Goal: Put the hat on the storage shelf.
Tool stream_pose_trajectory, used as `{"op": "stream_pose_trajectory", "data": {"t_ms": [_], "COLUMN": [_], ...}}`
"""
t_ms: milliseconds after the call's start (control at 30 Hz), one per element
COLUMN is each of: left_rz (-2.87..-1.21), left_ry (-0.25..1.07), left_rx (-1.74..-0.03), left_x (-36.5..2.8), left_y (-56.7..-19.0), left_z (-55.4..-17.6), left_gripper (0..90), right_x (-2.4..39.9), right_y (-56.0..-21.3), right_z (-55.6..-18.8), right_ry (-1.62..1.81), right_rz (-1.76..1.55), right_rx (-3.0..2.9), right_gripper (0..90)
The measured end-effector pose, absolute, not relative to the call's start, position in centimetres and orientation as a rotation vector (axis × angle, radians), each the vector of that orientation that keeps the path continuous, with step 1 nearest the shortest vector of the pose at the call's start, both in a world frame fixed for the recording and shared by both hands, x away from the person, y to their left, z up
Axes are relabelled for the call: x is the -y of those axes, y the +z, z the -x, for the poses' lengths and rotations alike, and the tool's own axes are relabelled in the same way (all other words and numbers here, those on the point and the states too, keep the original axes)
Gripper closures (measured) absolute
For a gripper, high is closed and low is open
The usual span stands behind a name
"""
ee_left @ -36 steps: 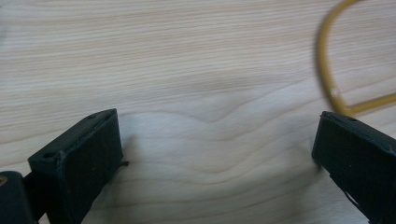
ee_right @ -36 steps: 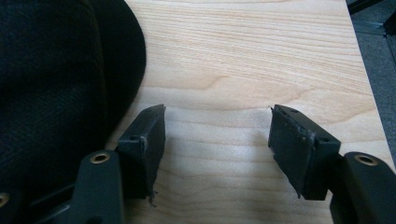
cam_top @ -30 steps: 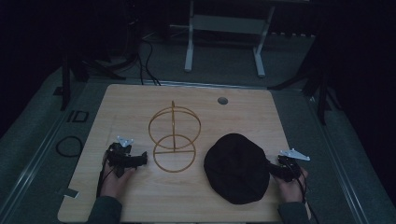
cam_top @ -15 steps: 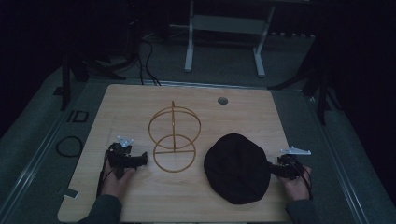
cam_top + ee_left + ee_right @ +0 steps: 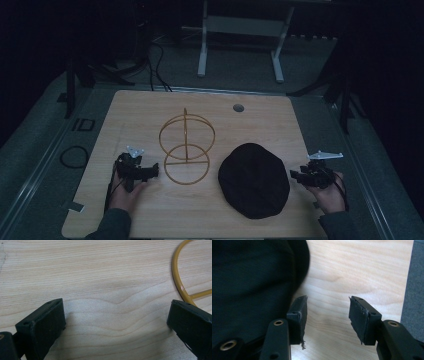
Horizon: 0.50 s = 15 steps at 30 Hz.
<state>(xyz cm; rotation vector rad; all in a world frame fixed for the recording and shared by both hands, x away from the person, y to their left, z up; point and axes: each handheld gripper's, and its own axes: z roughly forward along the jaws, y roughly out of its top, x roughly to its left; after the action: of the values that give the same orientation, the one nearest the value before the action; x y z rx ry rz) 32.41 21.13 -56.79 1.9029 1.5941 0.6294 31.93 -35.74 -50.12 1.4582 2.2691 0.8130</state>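
1. You held the left gripper [image 5: 150,171] low over the wooden bench [image 5: 260,115] at its near left, your left hand [image 5: 125,192] wrapped round its grip, jaws pointing toward the wire stand.
2. Its jaws stood wide apart with only bare wood between them; in the left gripper view [image 5: 116,322] the stand's base ring curved in just beside one jaw.
3. The gold wire stand [image 5: 186,150] stood upright near the bench's middle: a flat ring on the surface, a vertical post, and an upright hoop above it.
4. The black cap [image 5: 254,180] lay flat to the right of the stand, apart from it, close to the near edge.
5. You held the right gripper [image 5: 295,176] at the bench's right edge, your right hand [image 5: 330,192] behind it, jaws aimed at the cap.
6. In the right gripper view [image 5: 327,315] its jaws were apart, gripping nothing, one jaw just beside the cap's [image 5: 252,282] rim.
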Motion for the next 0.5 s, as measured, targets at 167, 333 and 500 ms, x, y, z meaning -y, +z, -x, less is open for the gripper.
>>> {"op": "stream_pose_trajectory", "data": {"t_ms": [167, 333, 500], "left_rz": [-1.904, -1.904, -1.904], "left_ry": [0.629, 0.63, 0.63], "left_rx": [-1.595, -1.597, -1.598], "left_x": [-21.1, -21.0, -21.0], "left_y": [-56.8, -56.8, -56.8], "left_z": [-32.4, -32.4, -32.4], "left_gripper": [1.2, 1.2, 1.2], "right_x": [35.1, 34.0, 32.9], "right_y": [-48.6, -47.4, -46.4], "right_z": [-31.9, -32.5, -33.4], "right_ry": [0.839, 0.81, 0.781], "right_rz": [-1.406, -1.358, -1.314], "right_rx": [-2.308, -2.345, -2.382], "right_gripper": [48.0, 49.3, 46.7]}}
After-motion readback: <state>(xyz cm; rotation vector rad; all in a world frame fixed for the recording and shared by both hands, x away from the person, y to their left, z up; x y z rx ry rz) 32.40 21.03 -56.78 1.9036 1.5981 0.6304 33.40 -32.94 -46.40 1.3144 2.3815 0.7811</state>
